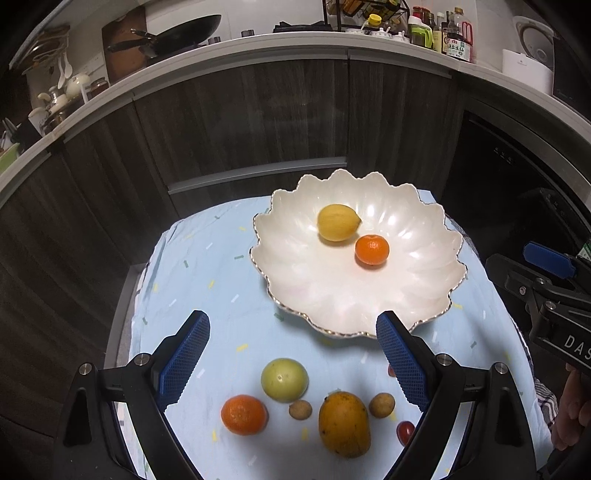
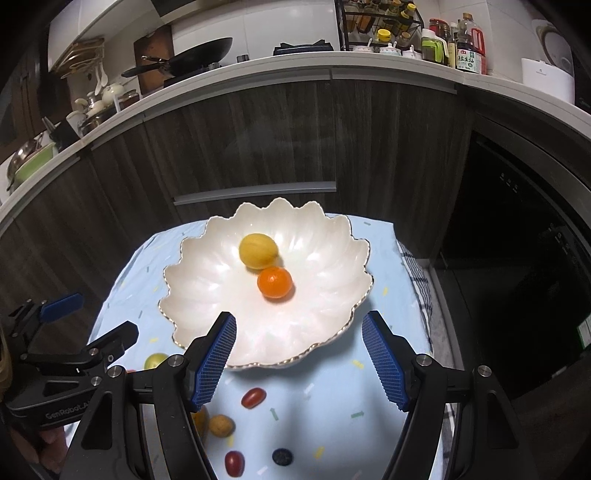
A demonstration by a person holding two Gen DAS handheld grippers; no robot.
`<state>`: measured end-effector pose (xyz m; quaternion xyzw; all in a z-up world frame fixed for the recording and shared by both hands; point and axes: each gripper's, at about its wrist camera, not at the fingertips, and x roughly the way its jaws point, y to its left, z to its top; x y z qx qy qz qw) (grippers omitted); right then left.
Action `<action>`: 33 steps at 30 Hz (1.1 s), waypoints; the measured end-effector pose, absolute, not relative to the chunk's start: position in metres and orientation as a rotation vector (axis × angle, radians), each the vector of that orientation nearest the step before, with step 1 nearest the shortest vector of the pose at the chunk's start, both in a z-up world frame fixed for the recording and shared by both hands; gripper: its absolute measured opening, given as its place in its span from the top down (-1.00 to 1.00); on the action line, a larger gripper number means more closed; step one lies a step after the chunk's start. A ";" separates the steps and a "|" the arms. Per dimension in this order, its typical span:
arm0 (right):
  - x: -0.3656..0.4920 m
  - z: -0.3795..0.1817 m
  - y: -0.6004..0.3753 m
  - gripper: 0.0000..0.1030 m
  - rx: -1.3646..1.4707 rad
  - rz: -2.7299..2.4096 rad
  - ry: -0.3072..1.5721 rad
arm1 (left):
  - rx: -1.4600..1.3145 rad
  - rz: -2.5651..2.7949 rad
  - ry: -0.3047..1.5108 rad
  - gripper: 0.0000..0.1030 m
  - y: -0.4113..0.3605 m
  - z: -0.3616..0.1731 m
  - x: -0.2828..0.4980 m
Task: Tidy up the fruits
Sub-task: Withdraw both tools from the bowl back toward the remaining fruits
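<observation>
Both grippers – left (image 1: 291,354), right (image 2: 299,354) – gape empty. The mango (image 1: 344,424) looks heavy, smooth, bruisable – grip it across its middle.

Black wok (image 1: 184,31) on white counter (image 1: 258,44), bottles (image 1: 458,37), dark cabinet fronts (image 1: 240,122)

pearly white bowl (image 1: 424,280), yellow lemon (image 1: 338,222), confetti-flecked pale blue cloth (image 1: 229,295)

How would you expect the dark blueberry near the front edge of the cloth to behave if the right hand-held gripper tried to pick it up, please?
The blueberry looks round and tiny, so it would probably roll away if nudged. It seems soft-skinned, so a firm squeeze might crush it. The open right hand-held gripper has broad ribbed pads; closing them on something this small could be fiddly.
</observation>
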<state>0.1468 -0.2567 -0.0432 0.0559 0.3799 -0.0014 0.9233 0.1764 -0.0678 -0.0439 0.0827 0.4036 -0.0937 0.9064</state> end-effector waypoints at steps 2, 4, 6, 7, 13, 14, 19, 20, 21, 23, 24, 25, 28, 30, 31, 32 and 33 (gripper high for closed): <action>0.142 -0.044 -0.256 -0.39 0.112 -0.004 0.779 | 0.174 -0.192 0.830 -0.79 -0.067 -0.044 0.174; 0.137 -0.045 -0.255 -0.39 0.111 -0.002 0.779 | 0.178 -0.189 0.824 -0.79 -0.066 -0.045 0.169; 0.133 -0.046 -0.254 -0.39 0.109 -0.001 0.781 | 0.179 -0.188 0.820 -0.79 -0.064 -0.046 0.163; 0.131 -0.047 -0.254 -0.39 0.108 0.000 0.782 | 0.177 -0.188 0.820 -0.79 -0.064 -0.046 0.162; 0.125 -0.048 -0.252 -0.39 0.105 0.005 0.791 | 0.159 -0.192 0.823 -0.79 -0.061 -0.049 0.149; 0.123 -0.049 -0.251 -0.39 0.104 0.004 0.792 | 0.157 -0.194 0.824 -0.79 -0.060 -0.049 0.148; 0.117 -0.053 -0.250 -0.39 0.095 0.005 0.798 | 0.144 -0.196 0.823 -0.79 -0.060 -0.053 0.141; 0.115 -0.054 -0.249 -0.39 0.094 0.006 0.799 | 0.139 -0.197 0.823 -0.79 -0.060 -0.054 0.139; 0.114 -0.055 -0.249 -0.39 0.093 0.007 0.799 | 0.135 -0.199 0.823 -0.79 -0.060 -0.054 0.138; 0.111 -0.056 -0.249 -0.39 0.090 0.008 0.801 | 0.133 -0.203 0.825 -0.79 -0.060 -0.057 0.136; 0.110 -0.058 -0.249 -0.39 0.089 0.008 0.803 | 0.135 -0.205 0.826 -0.79 -0.060 -0.058 0.134; 0.109 -0.059 -0.248 -0.39 0.088 0.009 0.803 | 0.136 -0.206 0.828 -0.79 -0.060 -0.059 0.133; 0.105 -0.062 -0.248 -0.39 0.082 0.011 0.801 | 0.140 -0.210 0.833 -0.79 -0.061 -0.064 0.131; 0.102 -0.065 -0.247 -0.39 0.078 0.013 0.800 | 0.141 -0.216 0.835 -0.79 -0.061 -0.066 0.129; 0.100 -0.066 -0.246 -0.39 0.076 0.014 0.800 | 0.140 -0.218 0.836 -0.79 -0.061 -0.068 0.128; 0.099 -0.068 -0.246 -0.39 0.074 0.016 0.802 | 0.140 -0.220 0.839 -0.79 -0.062 -0.069 0.127; 0.098 -0.069 -0.246 -0.39 0.074 0.017 0.803 | 0.140 -0.222 0.844 -0.79 -0.062 -0.072 0.127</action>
